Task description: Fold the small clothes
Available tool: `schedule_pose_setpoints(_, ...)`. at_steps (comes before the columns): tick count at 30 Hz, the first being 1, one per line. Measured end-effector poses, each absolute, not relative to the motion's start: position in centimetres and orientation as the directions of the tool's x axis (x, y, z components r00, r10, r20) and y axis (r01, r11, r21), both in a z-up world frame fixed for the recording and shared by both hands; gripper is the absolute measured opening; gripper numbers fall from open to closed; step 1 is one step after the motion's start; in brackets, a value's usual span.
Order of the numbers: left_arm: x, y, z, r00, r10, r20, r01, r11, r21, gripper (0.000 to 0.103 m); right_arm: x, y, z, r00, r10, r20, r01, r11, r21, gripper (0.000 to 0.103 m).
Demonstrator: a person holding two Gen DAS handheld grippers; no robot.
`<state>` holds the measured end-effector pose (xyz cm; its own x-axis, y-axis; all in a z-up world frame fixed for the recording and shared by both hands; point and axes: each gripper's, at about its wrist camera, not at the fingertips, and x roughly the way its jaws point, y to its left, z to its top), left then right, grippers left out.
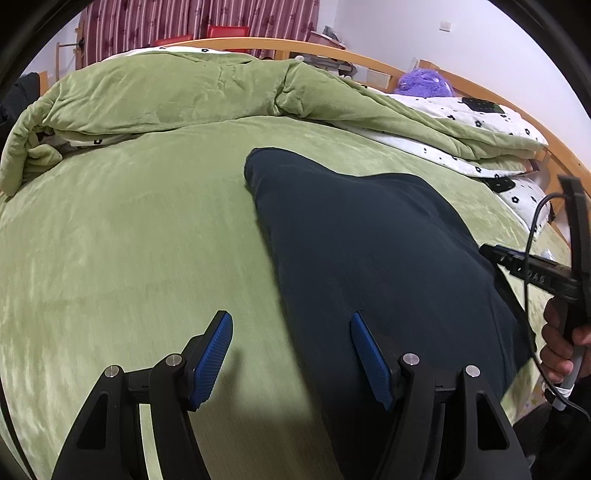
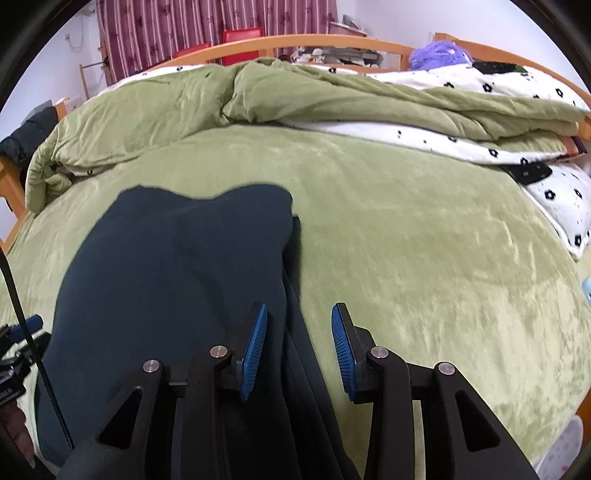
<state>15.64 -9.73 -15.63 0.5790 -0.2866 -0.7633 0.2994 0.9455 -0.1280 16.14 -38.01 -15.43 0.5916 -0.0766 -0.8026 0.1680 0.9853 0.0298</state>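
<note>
A dark navy garment (image 1: 369,251) lies flat on the green bedspread (image 1: 129,240), folded lengthwise. My left gripper (image 1: 291,321) is open above the garment's left edge, its right pad over the cloth and its left pad over the bedspread. The garment (image 2: 173,266) also shows in the right wrist view. My right gripper (image 2: 299,314) is open over the garment's right edge, straddling a dark fold of it. The right gripper's body (image 1: 535,273) and the hand holding it show at the right edge of the left wrist view.
A bunched green quilt (image 1: 184,96) with a white flowered lining lies along the far side of the bed. A wooden bed rail (image 1: 406,70) runs behind it, with a purple plush toy (image 1: 424,81) and striped curtains (image 1: 184,22) beyond.
</note>
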Motion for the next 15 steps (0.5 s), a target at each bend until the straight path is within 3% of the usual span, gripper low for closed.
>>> schedule_pose_setpoints(6,13.7,-9.7,-15.5,0.560,-0.321,-0.764,0.322,0.934,-0.156,0.065,14.4,-38.1,-17.8,0.503,-0.202,-0.840,0.208,0.972,-0.109,0.035)
schedule_pose_setpoints(15,10.9,-10.3,-16.9,0.505,-0.310,-0.806,0.377,0.919,-0.117,0.065,10.1,-39.6,-15.3,0.596,-0.153,-0.788,0.279,0.960,0.025,0.035)
